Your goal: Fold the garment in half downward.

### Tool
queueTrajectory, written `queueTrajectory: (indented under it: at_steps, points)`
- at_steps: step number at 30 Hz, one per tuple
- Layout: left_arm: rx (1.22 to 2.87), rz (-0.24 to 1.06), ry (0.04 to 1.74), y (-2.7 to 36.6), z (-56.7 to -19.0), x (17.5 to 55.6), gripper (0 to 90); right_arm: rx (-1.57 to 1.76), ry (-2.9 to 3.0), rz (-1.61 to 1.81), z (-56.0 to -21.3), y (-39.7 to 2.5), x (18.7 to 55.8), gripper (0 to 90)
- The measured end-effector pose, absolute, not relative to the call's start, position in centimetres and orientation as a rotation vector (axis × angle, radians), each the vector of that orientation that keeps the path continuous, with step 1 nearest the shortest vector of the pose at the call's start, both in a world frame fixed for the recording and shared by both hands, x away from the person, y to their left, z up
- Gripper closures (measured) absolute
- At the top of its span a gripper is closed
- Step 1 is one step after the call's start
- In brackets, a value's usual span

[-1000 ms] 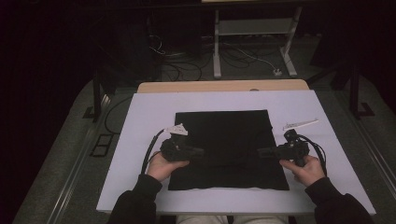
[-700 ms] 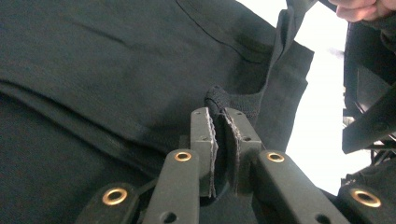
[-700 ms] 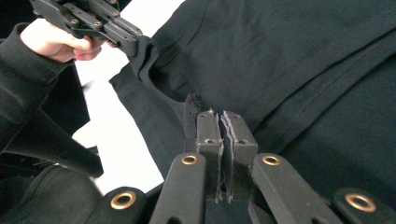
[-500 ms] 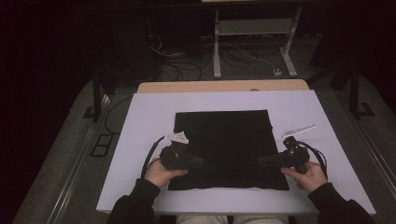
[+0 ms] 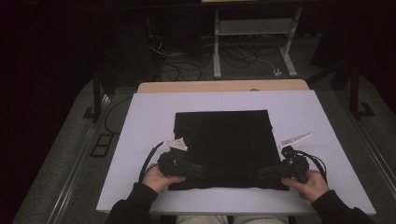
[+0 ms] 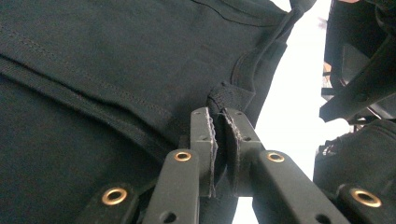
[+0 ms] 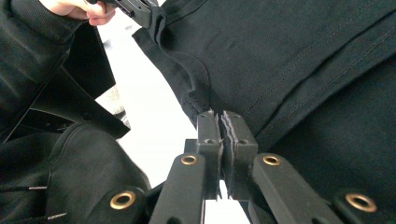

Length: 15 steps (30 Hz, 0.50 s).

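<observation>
A black garment (image 5: 224,140) lies flat on the white table (image 5: 149,116), in front of the person. My left gripper (image 5: 201,170) is at its near left edge and my right gripper (image 5: 258,174) at its near right edge. In the left gripper view the left gripper (image 6: 218,114) is shut on a bunched fold of the garment's hem (image 6: 231,95). In the right gripper view the right gripper (image 7: 221,116) is shut on the garment's edge (image 7: 198,100). The stretch of edge between them is lifted and pulled taut.
A wooden table edge (image 5: 224,86) shows behind the white top. Beyond it are floor cables (image 5: 233,58) and a metal desk frame (image 5: 217,42). The person's dark sleeves (image 7: 70,154) sit close by at the table's near edge. White table surface lies free on both sides of the garment.
Both grippers have drawn back toward the person, from the middle of the garment to its near edge, and are still shut on the cloth.
</observation>
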<state>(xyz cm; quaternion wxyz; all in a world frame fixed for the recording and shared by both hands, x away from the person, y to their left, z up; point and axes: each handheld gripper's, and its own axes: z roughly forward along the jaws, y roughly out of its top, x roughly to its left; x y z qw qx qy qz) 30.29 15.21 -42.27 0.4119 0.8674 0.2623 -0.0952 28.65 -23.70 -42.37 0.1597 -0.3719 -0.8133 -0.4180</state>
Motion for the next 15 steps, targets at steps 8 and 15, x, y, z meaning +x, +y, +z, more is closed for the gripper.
queueTrajectory:
  at_steps: [8,15]
  points:
    - [2.199,-0.252,0.641,15.3,-42.3,29.5,81.5,-1.047,-2.325,-1.173,-42.4,-23.6,28.0,84.8]
    - [2.212,-0.251,0.612,15.2,-42.3,29.0,81.5,-1.040,-2.326,-1.171,-42.5,-23.6,27.4,84.7]
